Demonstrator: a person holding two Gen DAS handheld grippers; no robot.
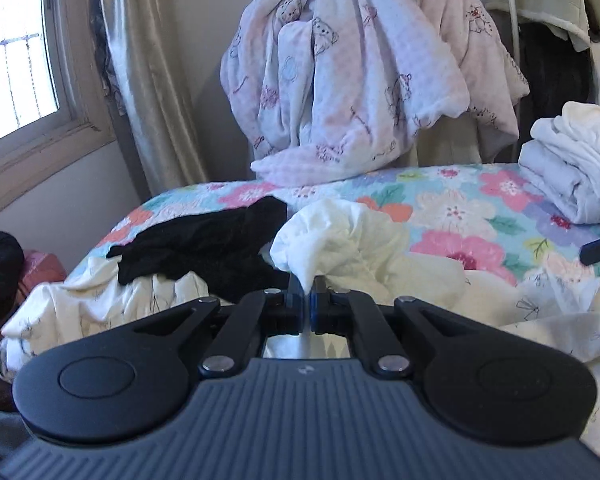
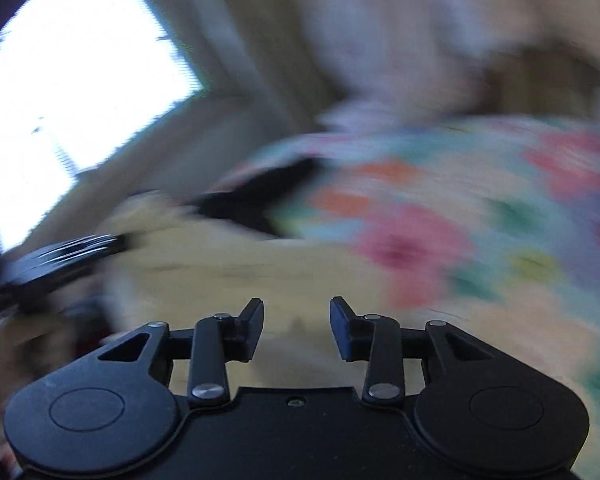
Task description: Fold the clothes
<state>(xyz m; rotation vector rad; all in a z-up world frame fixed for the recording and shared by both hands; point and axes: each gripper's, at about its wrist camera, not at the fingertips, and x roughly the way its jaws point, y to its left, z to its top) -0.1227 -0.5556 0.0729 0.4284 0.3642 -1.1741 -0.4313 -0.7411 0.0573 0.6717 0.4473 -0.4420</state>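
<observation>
Pinching crumpled white cotton garment [image 1: 340, 240] in my left fingers [image 1: 309, 300]; right fingers [image 2: 297, 330] spread; thin bunched hold could slip.

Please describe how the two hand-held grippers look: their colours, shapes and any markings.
The left hand-held gripper is matte black: two round discs, flat linkage bars with silver rivets, and a grey-blue ribbed body bearing a small pale logo. Its fingertips look dark blue. The right hand-held gripper has the same black discs, bars and silver rivets, but a smooth black body with one small screw. No cables or sleeves are visible.
</observation>
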